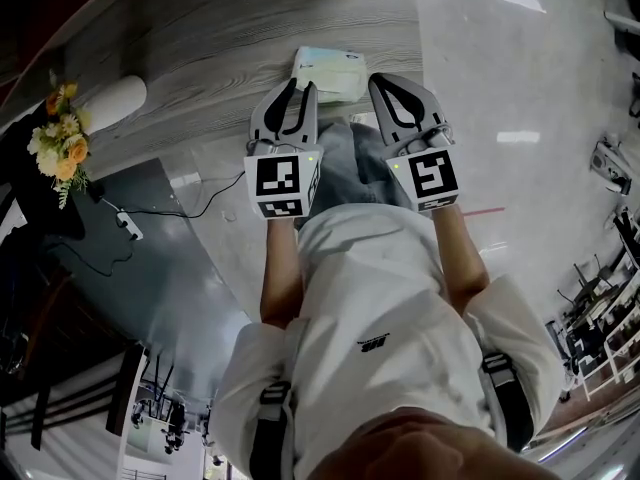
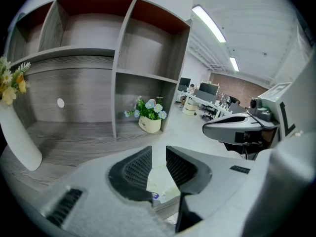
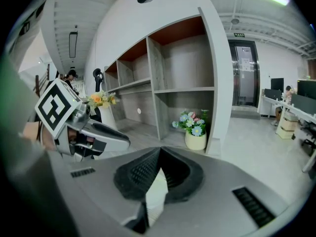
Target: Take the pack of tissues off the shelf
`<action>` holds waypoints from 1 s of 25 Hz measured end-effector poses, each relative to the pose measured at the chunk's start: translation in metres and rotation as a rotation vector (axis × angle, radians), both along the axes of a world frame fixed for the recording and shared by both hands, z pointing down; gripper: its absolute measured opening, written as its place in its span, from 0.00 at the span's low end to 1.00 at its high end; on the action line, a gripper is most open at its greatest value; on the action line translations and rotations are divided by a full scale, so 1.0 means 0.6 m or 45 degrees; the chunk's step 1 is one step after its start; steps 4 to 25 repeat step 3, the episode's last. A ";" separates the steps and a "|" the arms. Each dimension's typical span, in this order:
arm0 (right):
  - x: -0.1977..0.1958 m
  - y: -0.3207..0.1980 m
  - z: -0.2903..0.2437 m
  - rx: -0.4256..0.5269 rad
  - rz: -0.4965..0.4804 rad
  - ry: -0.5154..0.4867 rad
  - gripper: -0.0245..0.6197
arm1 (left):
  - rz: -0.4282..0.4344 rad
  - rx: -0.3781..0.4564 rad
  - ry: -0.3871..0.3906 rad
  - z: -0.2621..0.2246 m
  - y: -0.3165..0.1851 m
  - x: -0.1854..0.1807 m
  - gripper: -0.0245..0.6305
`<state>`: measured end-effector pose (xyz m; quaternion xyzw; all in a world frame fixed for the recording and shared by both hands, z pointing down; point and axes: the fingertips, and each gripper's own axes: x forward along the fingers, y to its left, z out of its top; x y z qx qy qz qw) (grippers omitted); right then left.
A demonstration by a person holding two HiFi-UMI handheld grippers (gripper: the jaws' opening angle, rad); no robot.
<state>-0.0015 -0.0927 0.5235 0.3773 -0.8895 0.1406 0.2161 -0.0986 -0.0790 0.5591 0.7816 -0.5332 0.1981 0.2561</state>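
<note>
The pack of tissues [image 1: 335, 68], pale with a light green print, lies flat on the grey wood bottom board of the shelf [image 1: 210, 58]. In the head view my left gripper [image 1: 300, 86] hangs over the pack's near left corner, and its jaws stand a narrow gap apart. In the left gripper view, part of the pack [image 2: 160, 184] shows below through the gap of the left gripper [image 2: 159, 149], and no pad presses on it. My right gripper [image 1: 380, 80] hovers at the pack's near right corner. Seen in its own view, the right gripper [image 3: 160, 152] has its jaw tips meeting and nothing between them.
A white vase [image 1: 112, 103] with yellow flowers stands on the board to the left. A small pot of blue flowers [image 2: 149, 117] sits in the lower right compartment. The open-fronted shelf unit [image 2: 116, 73] rises ahead. A power strip [image 1: 128, 226] lies on the floor at the left.
</note>
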 end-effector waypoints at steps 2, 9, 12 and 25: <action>-0.003 0.003 0.000 -0.001 -0.004 0.002 0.08 | -0.002 0.001 -0.002 -0.003 0.002 -0.004 0.18; -0.004 0.005 -0.001 -0.001 -0.007 0.003 0.08 | -0.004 0.001 -0.003 -0.004 0.004 -0.006 0.18; -0.004 0.005 -0.001 -0.001 -0.007 0.003 0.08 | -0.004 0.001 -0.003 -0.004 0.004 -0.006 0.18; -0.004 0.005 -0.001 -0.001 -0.007 0.003 0.08 | -0.004 0.001 -0.003 -0.004 0.004 -0.006 0.18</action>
